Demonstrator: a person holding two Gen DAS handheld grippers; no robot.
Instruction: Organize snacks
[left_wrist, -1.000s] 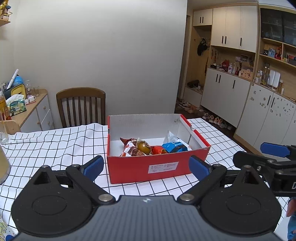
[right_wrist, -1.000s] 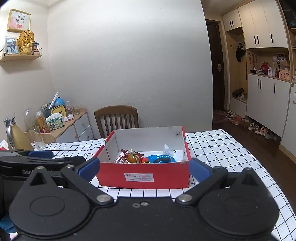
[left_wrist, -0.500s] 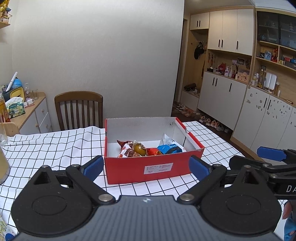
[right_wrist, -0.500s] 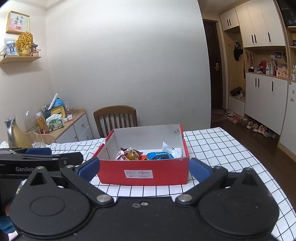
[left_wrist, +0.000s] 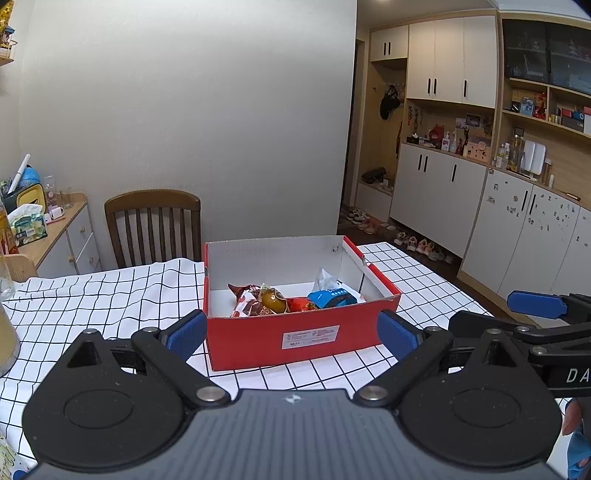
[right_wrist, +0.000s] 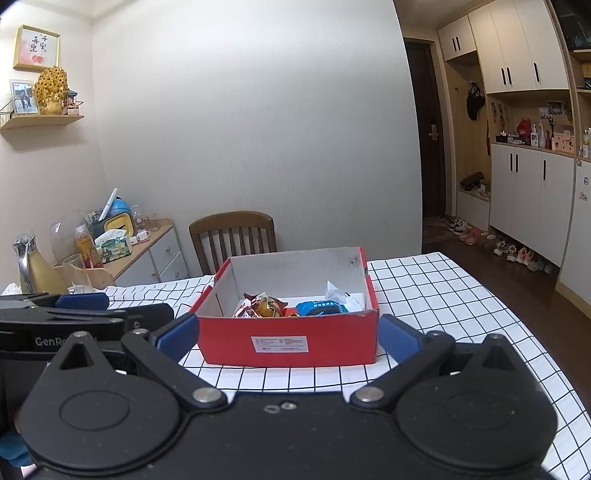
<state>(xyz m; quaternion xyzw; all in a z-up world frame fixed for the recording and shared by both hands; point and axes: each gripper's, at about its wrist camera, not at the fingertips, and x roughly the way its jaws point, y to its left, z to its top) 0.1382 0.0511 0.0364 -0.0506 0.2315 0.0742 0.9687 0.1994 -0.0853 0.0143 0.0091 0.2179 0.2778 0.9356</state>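
Note:
A red cardboard box with white inner walls stands on the checked tablecloth ahead of both grippers. Inside lie several snacks: a brown and red packet, a round golden-brown one and a blue packet. My left gripper is open and empty, held back from the box's front wall. My right gripper is open and empty too, also short of the box. Each gripper shows at the edge of the other's view.
A wooden chair stands behind the table. A sideboard with bottles, tissues and glasses is at the left, a metal jug near the table's left edge. White cabinets and shoes on the floor are at the right.
Both grippers have drawn back and risen a little, so the box looks smaller and farther. Both stay open and empty.

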